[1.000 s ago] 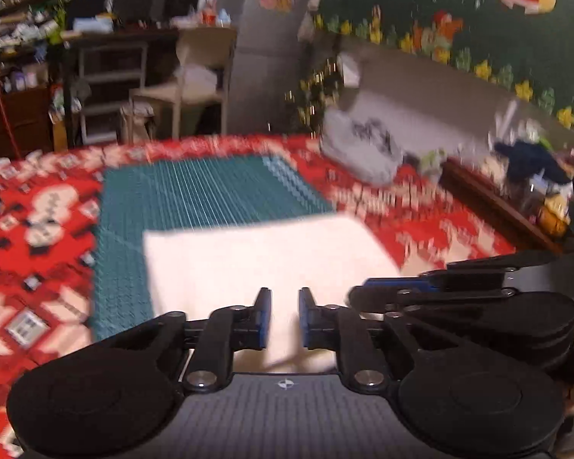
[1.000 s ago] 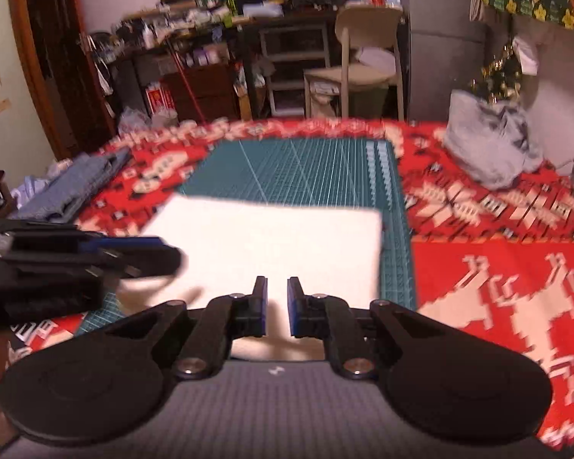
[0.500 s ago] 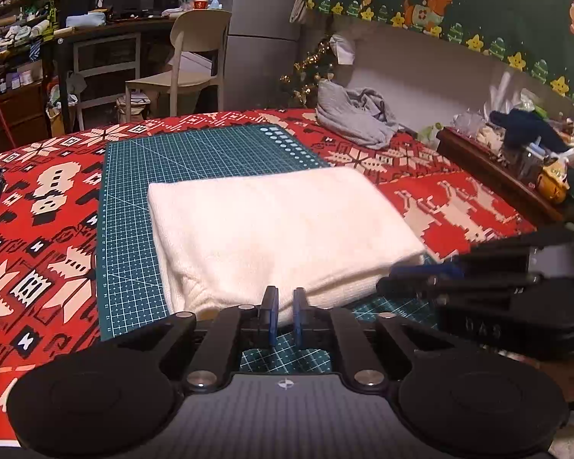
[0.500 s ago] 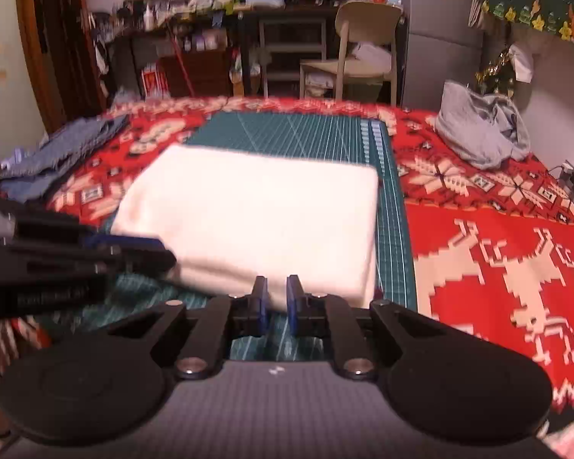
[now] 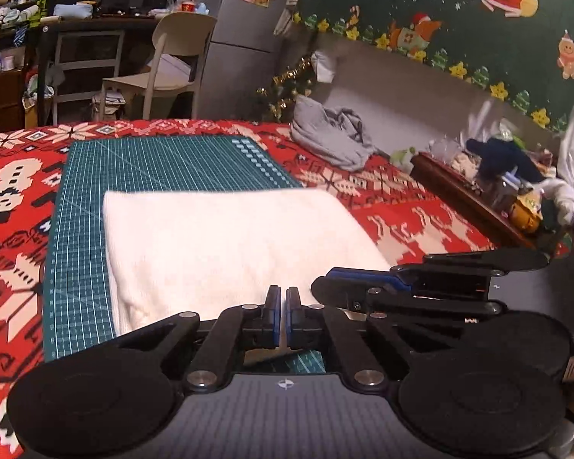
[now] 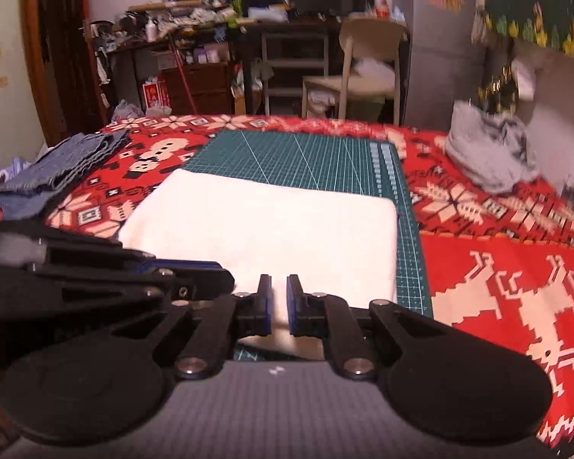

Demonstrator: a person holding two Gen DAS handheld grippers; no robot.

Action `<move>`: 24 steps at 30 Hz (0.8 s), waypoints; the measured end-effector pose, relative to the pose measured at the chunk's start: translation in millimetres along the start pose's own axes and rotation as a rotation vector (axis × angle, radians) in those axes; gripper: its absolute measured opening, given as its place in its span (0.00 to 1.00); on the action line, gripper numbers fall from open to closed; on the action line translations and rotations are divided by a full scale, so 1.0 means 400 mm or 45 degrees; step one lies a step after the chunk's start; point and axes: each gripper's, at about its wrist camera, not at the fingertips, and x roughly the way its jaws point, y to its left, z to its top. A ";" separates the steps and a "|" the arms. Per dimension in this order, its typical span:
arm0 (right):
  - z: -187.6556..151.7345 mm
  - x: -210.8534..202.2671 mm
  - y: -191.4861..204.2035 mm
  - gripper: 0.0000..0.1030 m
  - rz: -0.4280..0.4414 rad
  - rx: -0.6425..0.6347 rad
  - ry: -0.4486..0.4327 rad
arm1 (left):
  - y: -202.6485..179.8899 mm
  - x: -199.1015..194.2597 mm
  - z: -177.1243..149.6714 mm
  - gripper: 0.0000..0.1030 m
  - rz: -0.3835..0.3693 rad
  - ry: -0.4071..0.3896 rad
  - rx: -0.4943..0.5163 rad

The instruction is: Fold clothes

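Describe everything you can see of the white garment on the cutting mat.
The white garment is folded into a thick, soft, fuzzy-looking rectangle lying flat on the green cutting mat. Its far edge is straight, its corners rounded. The left gripper and the right gripper sit at its near edge, each with white fabric showing between its fingers.

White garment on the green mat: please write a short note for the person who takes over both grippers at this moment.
Left gripper: shut on the near edge of the white garment; cloth shows between its pads.
Right gripper: narrow gap, closed on the same near edge, just beside the left one.
Garment: folded into a rectangle, flat on the green mat, on the red patterned cloth.
Done: garment looks folded at least once.
Left: probably one more fold or moving it aside. A grey garment and a blue-grey one lie off the mat; whether they need folding is unclear.
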 end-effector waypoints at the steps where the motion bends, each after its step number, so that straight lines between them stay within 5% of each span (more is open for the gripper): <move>1: -0.006 -0.006 0.006 0.10 -0.002 -0.017 0.000 | -0.002 -0.003 -0.006 0.02 -0.002 0.008 0.001; 7: -0.029 -0.031 0.023 0.11 0.032 -0.074 0.055 | 0.004 -0.009 -0.051 0.02 -0.015 0.077 -0.015; 13: -0.014 -0.076 0.024 0.12 0.018 -0.048 -0.003 | -0.011 -0.058 -0.026 0.03 -0.046 -0.054 -0.001; 17: 0.033 -0.068 -0.001 0.12 -0.033 -0.018 -0.054 | -0.011 -0.052 0.019 0.04 0.001 -0.143 -0.001; 21: 0.041 -0.023 -0.036 0.12 -0.090 0.032 -0.008 | 0.021 0.001 0.032 0.04 0.106 -0.068 -0.034; 24: 0.013 -0.007 -0.045 0.12 -0.106 0.050 0.023 | 0.041 -0.009 0.012 0.04 0.099 -0.063 -0.064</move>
